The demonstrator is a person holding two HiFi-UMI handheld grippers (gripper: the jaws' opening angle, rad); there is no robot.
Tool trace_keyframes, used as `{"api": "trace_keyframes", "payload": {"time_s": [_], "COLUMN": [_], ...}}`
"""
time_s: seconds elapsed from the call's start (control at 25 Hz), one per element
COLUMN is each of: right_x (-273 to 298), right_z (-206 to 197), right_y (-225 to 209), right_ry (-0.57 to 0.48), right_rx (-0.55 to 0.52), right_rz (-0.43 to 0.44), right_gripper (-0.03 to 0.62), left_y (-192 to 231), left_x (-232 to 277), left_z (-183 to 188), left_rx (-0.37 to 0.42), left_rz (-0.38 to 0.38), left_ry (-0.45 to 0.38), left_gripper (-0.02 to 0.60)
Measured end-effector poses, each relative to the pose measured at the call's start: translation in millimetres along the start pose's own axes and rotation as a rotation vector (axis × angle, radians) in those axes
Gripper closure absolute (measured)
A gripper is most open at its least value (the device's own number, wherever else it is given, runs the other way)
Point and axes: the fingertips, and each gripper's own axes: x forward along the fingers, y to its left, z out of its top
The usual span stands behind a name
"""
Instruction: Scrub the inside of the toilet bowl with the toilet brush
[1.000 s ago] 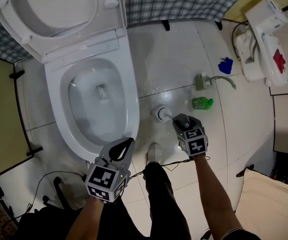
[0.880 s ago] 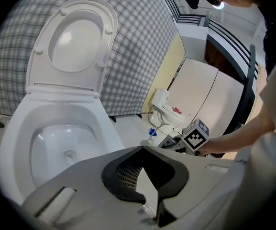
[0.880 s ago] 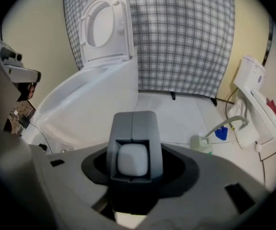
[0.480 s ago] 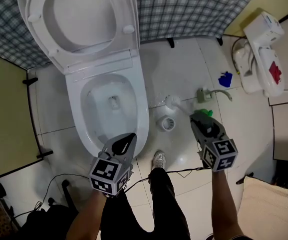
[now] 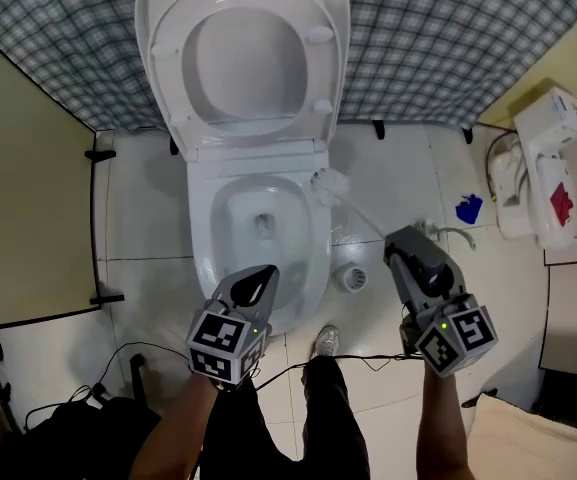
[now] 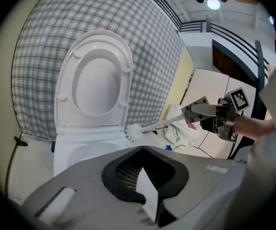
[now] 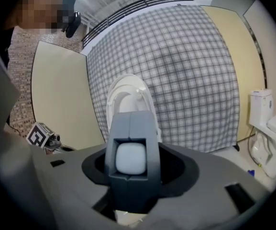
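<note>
The white toilet [image 5: 208, 230] stands with its seat and lid [image 5: 243, 53] up, and water lies low in the bowl [image 5: 263, 226]. My right gripper [image 5: 400, 238] is shut on the handle of the white toilet brush. The brush head [image 5: 326, 182] hangs over the bowl's right rim. From the left gripper view, the brush head [image 6: 134, 132] points at the toilet, with the right gripper [image 6: 196, 111] behind it. The handle's white end [image 7: 130, 158] sits between the closed right jaws. My left gripper [image 5: 254, 286] hovers over the bowl's near rim, shut and holding nothing.
The round brush holder [image 5: 349, 277] stands on the tiled floor right of the toilet. A second white fixture [image 5: 541, 166] and a blue object [image 5: 468, 209] lie at the far right. A yellow partition [image 5: 28, 188] closes the left side. A cable [image 5: 288, 366] and the person's shoe [image 5: 325, 342] are near my feet.
The right gripper lifted the brush out of its holder and swung its head up and left to the bowl's rim. The head view shifted, so the toilet sits more central.
</note>
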Motion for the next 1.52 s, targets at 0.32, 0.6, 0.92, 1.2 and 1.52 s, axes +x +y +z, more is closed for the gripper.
{"api": "trace_keyframes", "payload": {"time_s": [0.32, 0.6, 0.92, 1.2, 1.52], "right_x": [50, 107, 179, 205, 210], "right_z": [-41, -97, -140, -147, -147], "right_y": [64, 92, 101, 117, 131], "right_ry": [0.112, 0.187, 0.193, 0.183, 0.226], "right_rx": [0.012, 0.053, 0.083, 0.112, -0.012], "right_rz": [0.125, 0.151, 0.122, 0.165, 0.183], "right_gripper": [0.372, 0.373, 0.373, 0.373, 0.378], "left_y": [36, 66, 92, 106, 109], "left_x": [-23, -23, -10, -12, -6], "left_z": [-7, -36, -59, -71, -84], "left_rx": [-0.056, -0.107, -0.138, -0.149, -0.179], "left_rz": [0.061, 0.095, 0.109, 0.122, 0.121], "left_ry": [0.007, 0.019, 0.017, 0.014, 0.025], "left_gripper": [0.574, 0.574, 0.574, 0.574, 0.574]}}
